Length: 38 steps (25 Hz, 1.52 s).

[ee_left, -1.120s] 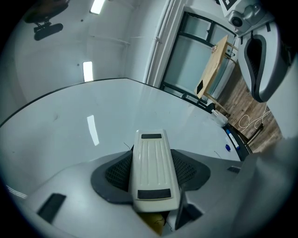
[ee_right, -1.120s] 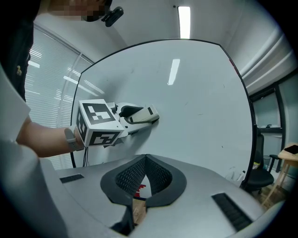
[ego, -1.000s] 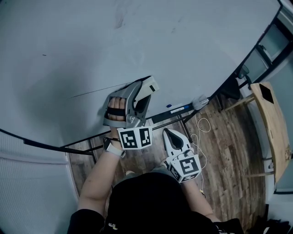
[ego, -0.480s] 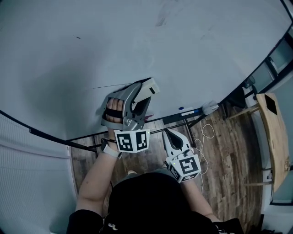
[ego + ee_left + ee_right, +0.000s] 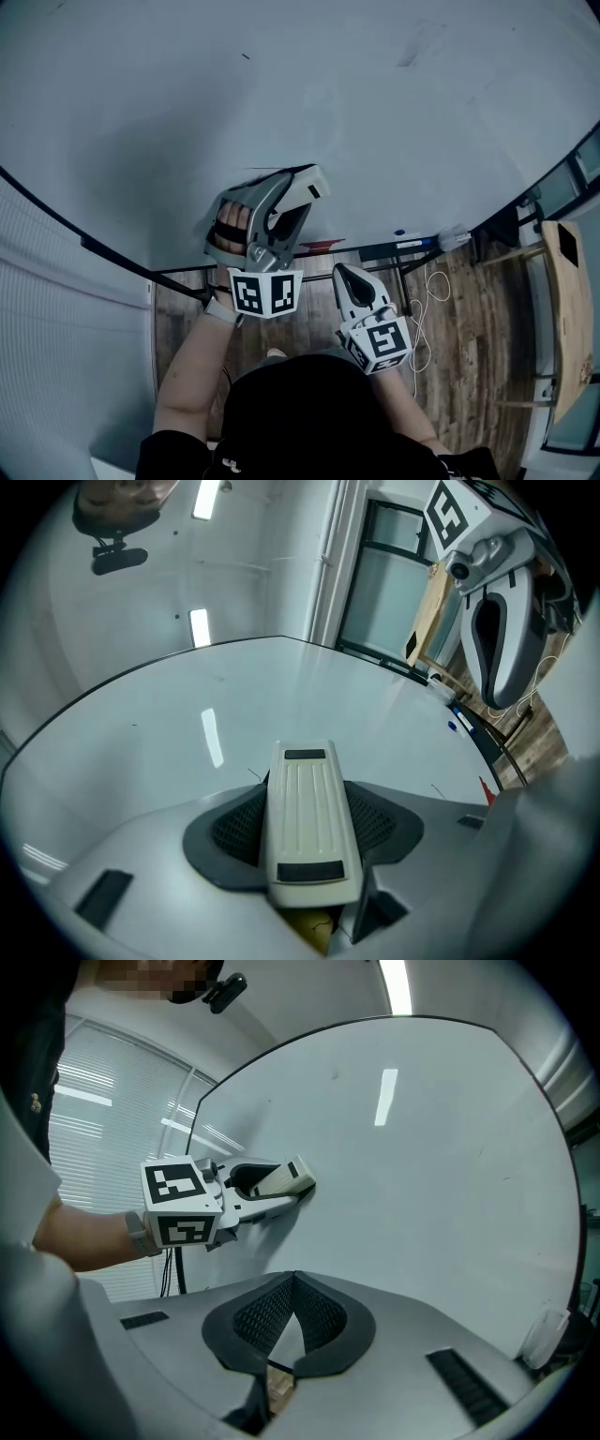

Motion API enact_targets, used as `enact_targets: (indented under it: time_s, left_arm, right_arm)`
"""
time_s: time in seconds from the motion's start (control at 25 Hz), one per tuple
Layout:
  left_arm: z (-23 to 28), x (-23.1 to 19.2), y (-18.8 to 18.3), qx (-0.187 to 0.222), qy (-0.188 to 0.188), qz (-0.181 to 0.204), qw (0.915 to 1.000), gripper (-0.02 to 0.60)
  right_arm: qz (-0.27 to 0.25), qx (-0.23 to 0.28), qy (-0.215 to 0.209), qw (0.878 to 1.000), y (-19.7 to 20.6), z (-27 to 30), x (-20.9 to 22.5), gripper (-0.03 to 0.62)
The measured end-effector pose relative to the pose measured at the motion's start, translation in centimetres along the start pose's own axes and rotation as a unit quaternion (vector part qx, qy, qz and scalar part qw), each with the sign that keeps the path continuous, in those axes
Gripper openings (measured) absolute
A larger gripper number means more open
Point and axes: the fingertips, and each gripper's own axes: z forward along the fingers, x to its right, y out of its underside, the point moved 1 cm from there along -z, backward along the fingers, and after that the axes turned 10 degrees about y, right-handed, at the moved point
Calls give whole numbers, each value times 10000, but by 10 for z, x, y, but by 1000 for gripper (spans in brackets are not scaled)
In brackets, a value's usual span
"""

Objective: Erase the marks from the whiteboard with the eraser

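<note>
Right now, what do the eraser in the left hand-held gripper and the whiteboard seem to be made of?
Eraser: cream moulded plastic by the look, matte, with ribbed grooves along its back. Whiteboard: a smooth, glossy coated panel that mirrors the ceiling lights. I cannot tell whether steel or laminate lies beneath.

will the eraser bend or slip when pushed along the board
The eraser looks like a ribbed hard plastic shell, so probably stiff and light. Textured fingers clamp its sides, so slipping seems unlikely. The whiteboard looks glossy, so it should glide easily.
</note>
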Motion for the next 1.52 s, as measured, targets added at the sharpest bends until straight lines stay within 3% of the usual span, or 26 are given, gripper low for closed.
enact_targets:
  time_s: [0.48, 0.72, 1.04, 1.2, 1.52]
  left_arm:
    - [-74, -53, 68, -556, -609, -430, 9957, 261]
    - [-80, -58, 79, -652, -803, -721, 9920, 261]
    - [-82, -62, 74, -523, -1088, -1115, 9864, 262]
    - [-79, -62, 65, -399, -995, -1066, 9885, 262]
    - [2, -22, 0, -182, -851, -875, 9924, 262]
  right_arm:
    - [-152, 57, -707, 9974, -13, 25, -70, 26]
    - [-211, 39, -848, 9962, -7, 25, -67, 26]
    - [-234, -30, -828, 9963, -1, 16, -57, 26]
    - [-242, 7, -773, 9967, -12, 12, -61, 26]
    - [-158, -49, -610, 9980, 1, -6, 34, 26]
